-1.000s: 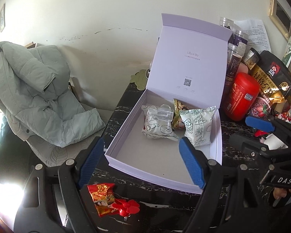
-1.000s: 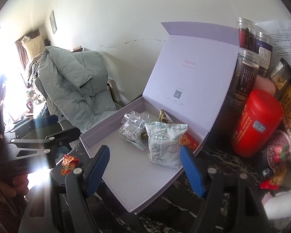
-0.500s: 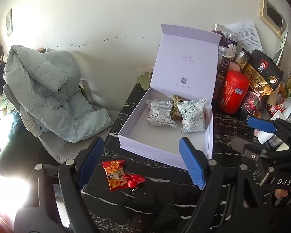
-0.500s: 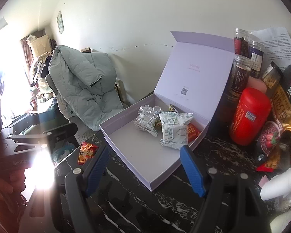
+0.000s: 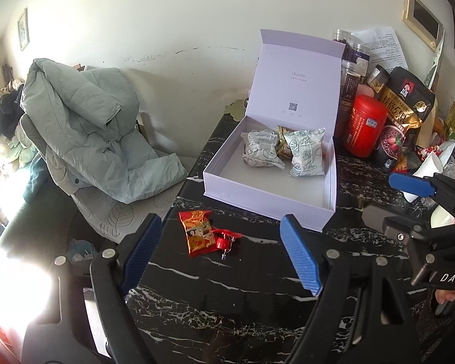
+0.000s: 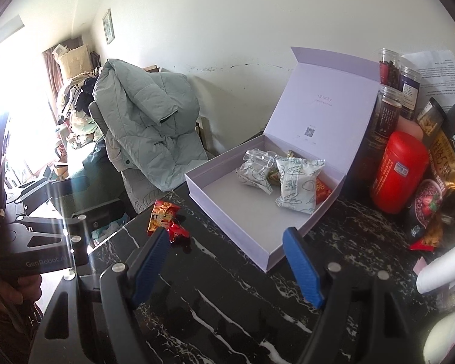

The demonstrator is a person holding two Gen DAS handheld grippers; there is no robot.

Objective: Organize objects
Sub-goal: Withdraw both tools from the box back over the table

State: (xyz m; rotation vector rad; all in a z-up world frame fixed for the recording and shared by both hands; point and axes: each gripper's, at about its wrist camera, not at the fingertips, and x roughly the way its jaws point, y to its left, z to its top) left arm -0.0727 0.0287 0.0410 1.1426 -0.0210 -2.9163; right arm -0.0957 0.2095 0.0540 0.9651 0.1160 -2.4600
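while both grippers are hovering spread and empty over the black marble table (image 5: 227, 297), the red snack packet (image 5: 197, 235) is lying just ahead between the left gripper (image 5: 221, 254) fingers, the open lilac box (image 6: 251, 212) sitting beyond the right gripper (image 6: 227, 270).

Left tool (image 5: 220, 250) spread wide, blue pads empty, above black marble table (image 5: 227, 297). Just ahead, red-and-gold foil snack packet (image 5: 197, 232) touching small red trinket (image 5: 224, 242). Beyond, open lilac cardboard gift box (image 5: 267, 197) holding white printed snack pouches (image 5: 306, 153). Right tool (image 5: 409, 183) at right edge.
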